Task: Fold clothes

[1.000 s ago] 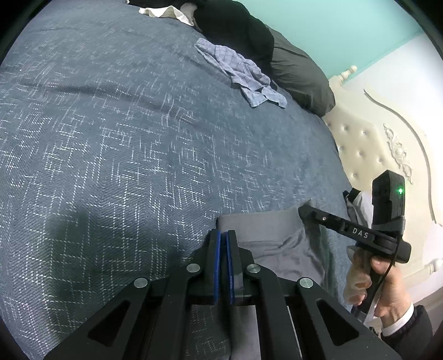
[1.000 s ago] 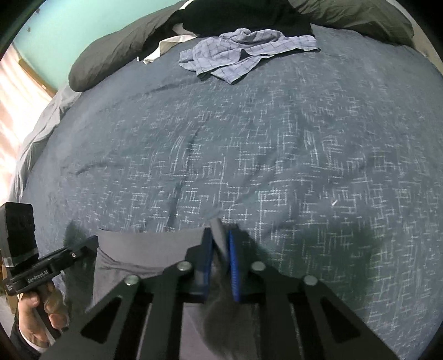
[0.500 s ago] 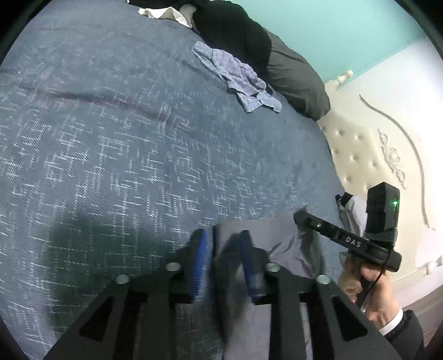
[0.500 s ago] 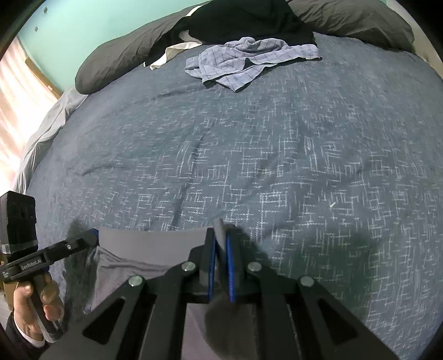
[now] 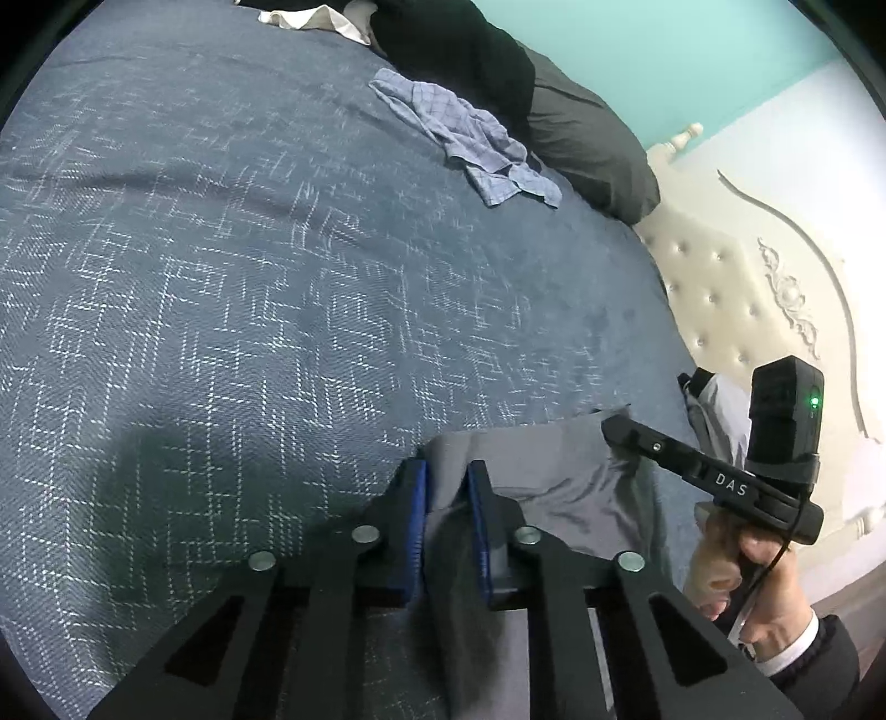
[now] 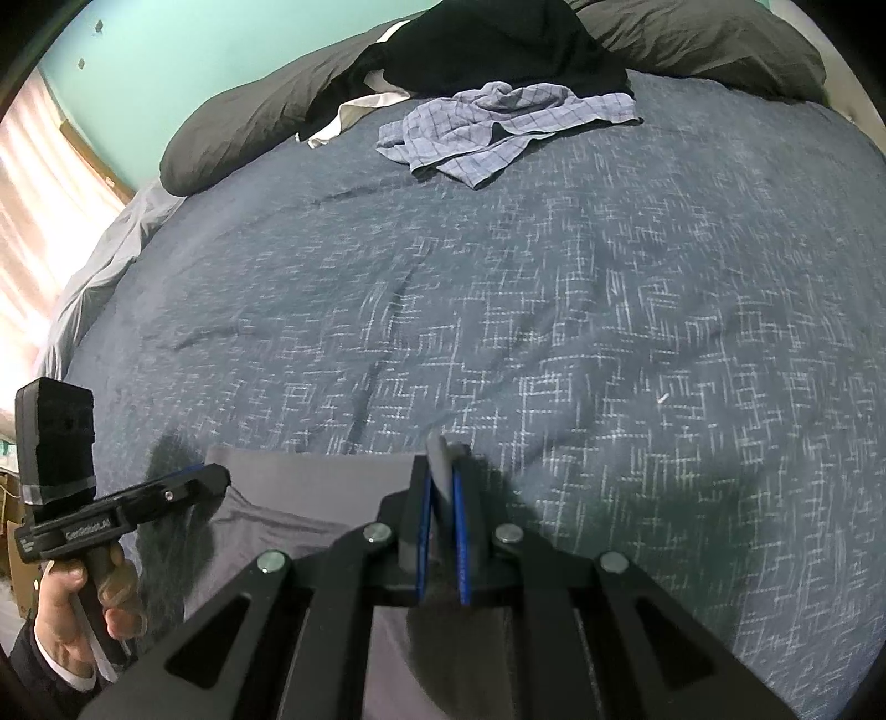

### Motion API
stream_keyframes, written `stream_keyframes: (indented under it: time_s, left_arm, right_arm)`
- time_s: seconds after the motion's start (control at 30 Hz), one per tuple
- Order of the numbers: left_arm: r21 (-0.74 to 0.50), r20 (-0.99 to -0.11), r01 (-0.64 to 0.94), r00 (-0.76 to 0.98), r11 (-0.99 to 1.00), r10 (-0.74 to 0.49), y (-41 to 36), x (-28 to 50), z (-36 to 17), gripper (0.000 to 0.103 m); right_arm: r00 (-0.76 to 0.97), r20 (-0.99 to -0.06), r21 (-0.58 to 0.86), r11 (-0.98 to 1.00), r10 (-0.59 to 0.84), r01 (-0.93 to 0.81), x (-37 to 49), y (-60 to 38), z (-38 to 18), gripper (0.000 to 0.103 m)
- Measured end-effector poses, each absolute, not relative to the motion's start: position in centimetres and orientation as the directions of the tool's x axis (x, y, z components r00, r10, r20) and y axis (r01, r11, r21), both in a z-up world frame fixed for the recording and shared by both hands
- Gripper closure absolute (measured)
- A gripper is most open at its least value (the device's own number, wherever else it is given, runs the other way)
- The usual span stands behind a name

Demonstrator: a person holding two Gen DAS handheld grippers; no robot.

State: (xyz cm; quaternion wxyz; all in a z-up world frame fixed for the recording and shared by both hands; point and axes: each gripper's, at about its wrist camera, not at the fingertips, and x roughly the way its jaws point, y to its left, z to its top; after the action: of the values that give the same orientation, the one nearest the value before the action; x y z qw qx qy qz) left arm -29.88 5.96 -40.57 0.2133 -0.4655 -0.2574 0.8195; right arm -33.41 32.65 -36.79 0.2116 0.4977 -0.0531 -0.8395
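Both tools grip the grey garment's (image 5: 554,471) far edge; left tool (image 5: 447,487) closing, right tool (image 6: 441,482) clamped.

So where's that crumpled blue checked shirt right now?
The blue checked shirt lies loose at the far end of the bed, against the dark pillows and black clothes.

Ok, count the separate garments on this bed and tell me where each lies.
3 that I can tell apart: the grey garment at the near edge between both grippers, the blue checked shirt crumpled at the far side, and the black garment heaped behind it. More may be hidden in that heap.
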Motion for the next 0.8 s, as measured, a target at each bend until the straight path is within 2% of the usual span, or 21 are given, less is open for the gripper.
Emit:
stream_keyframes:
  time_s: [0.27, 0.47, 0.8]
  left_arm:
    - [-0.595, -0.641, -0.147, -0.505, -0.790, 0.578, 6.2, -29.1, -38.2, 0.094]
    - [-0.585, -0.622, -0.168, -0.535, -0.794, 0.571, 6.3, -27.8, -35.0, 0.094]
    - [-0.512, -0.566, -0.261, -0.614, -0.818, 0.551, 8.0, -24.8, -24.7, 0.094]
  right_arm:
    - [-0.464, -0.769, 0.311, -0.891, -0.440, 0.331, -31.9, 32.8, -35.2, 0.096]
    - [-0.524, -0.710, 0.312, -0.878, -0.470, 0.364, -30.0, 33.1, -31.9, 0.097]
    - [-0.619, -0.602, 0.307, -0.862, -0.504, 0.402, -26.2, 35.0, -23.8, 0.097]
